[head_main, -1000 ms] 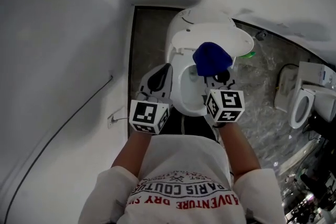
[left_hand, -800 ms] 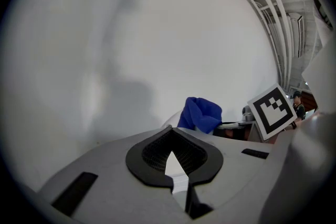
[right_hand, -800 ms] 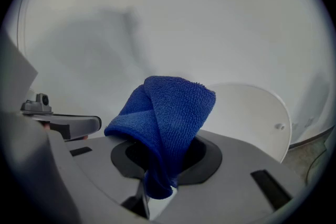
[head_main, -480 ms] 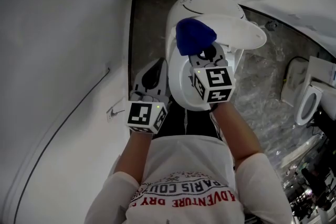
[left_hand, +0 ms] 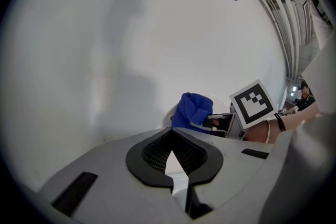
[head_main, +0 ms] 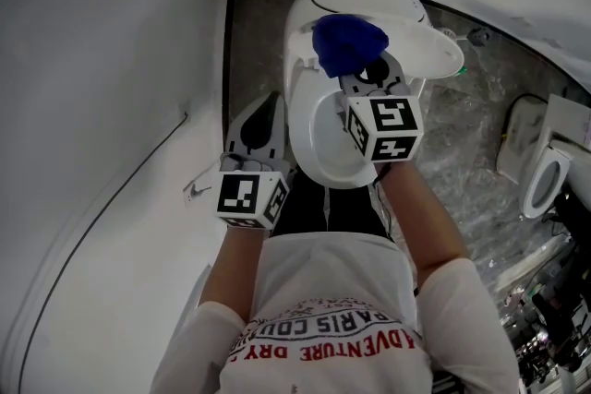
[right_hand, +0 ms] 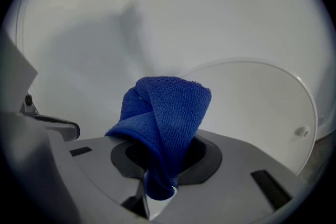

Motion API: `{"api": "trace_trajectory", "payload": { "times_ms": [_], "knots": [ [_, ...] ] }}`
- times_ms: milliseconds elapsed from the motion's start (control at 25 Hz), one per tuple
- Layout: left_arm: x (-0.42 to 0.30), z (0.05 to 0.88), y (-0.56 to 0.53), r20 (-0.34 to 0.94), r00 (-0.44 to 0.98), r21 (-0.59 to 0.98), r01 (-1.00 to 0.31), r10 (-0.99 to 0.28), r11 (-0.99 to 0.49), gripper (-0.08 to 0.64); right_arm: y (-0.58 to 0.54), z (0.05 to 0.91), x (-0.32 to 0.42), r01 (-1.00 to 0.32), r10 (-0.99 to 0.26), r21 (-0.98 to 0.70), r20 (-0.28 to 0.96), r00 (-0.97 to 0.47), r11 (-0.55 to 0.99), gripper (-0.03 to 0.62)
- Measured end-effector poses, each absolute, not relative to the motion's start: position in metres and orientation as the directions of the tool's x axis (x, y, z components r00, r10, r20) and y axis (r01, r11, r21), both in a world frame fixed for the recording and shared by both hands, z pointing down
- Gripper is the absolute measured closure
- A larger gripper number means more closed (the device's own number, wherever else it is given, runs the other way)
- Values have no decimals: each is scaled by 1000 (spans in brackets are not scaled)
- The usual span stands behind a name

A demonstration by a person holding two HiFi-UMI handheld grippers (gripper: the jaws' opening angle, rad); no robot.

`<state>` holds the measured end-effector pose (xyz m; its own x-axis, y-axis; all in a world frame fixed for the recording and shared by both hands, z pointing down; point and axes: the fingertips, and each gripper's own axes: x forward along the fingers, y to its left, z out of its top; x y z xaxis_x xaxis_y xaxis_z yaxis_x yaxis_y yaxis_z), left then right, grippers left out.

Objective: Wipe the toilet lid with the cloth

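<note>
**Head view.** Left tongs point(head_main: 268, 111): held low beside the left rim of the toilet bowl point(head_main: 319, 148), carrying nothing. Right tongs point(head_main: 367, 74): raised over the bowl, with a blue cloth point(head_main: 347, 41) bunched at the tip. The cloth sits at the left part of the raised toilet lid point(head_main: 429, 46). Contact with the lid cannot be told.

**Left gripper view.** Left tongs point(left_hand: 176, 165): jaws together, empty, facing a white wall point(left_hand: 131, 34). Cloth point(left_hand: 191, 110) beyond, next to the right tongs' marker cube point(left_hand: 252, 105).

**Right gripper view.** Right tongs point(right_hand: 157, 178): clamped on the lower fold of the cloth point(right_hand: 165, 115), which stands up in a loose bundle. Toilet lid point(right_hand: 257, 107) behind and to the right.
</note>
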<state>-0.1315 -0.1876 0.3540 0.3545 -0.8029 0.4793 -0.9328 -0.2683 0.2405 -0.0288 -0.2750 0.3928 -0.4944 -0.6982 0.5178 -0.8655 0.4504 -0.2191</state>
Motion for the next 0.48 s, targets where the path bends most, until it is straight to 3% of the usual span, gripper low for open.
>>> {"api": "trace_trajectory", "payload": {
  "times_ms": [480],
  "knots": [
    [-79, 353, -190, 486, 365, 213, -931, -794, -298, 554, -277, 389, 57, -907, -742, -185, 526, -417, 379, 505]
  ]
}}
